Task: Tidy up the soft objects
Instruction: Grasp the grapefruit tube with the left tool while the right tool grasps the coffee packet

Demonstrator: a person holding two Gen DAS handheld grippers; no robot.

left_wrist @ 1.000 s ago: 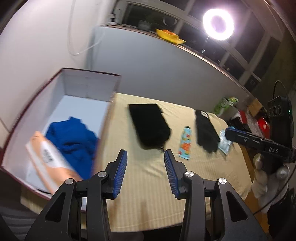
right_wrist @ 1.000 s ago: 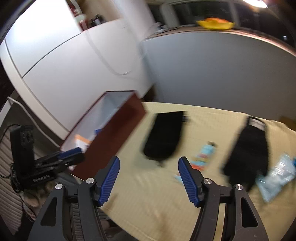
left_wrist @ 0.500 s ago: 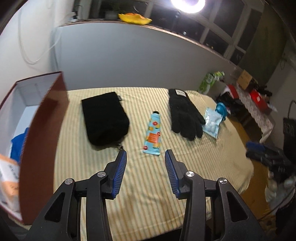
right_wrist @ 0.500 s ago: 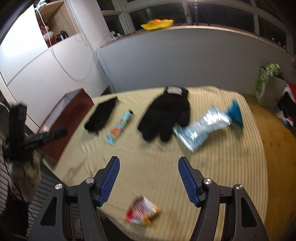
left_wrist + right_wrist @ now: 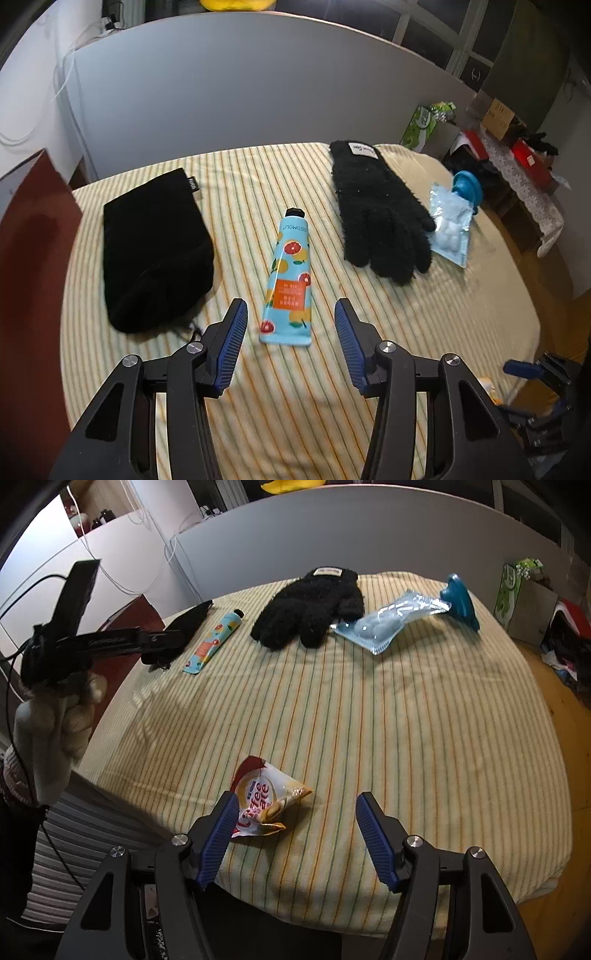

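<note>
Where striped cloth (image 5: 236, 177) lies flat, fuzzy blk glove (image 5: 380, 210) w/ smooth tube (image 5: 290, 273).

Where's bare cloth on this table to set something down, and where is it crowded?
Free: the wide striped stretch between the black glove and the snack packet, out to the right edge. Crowded: the far row of black pouch, tube, glove and blue packet.
</note>
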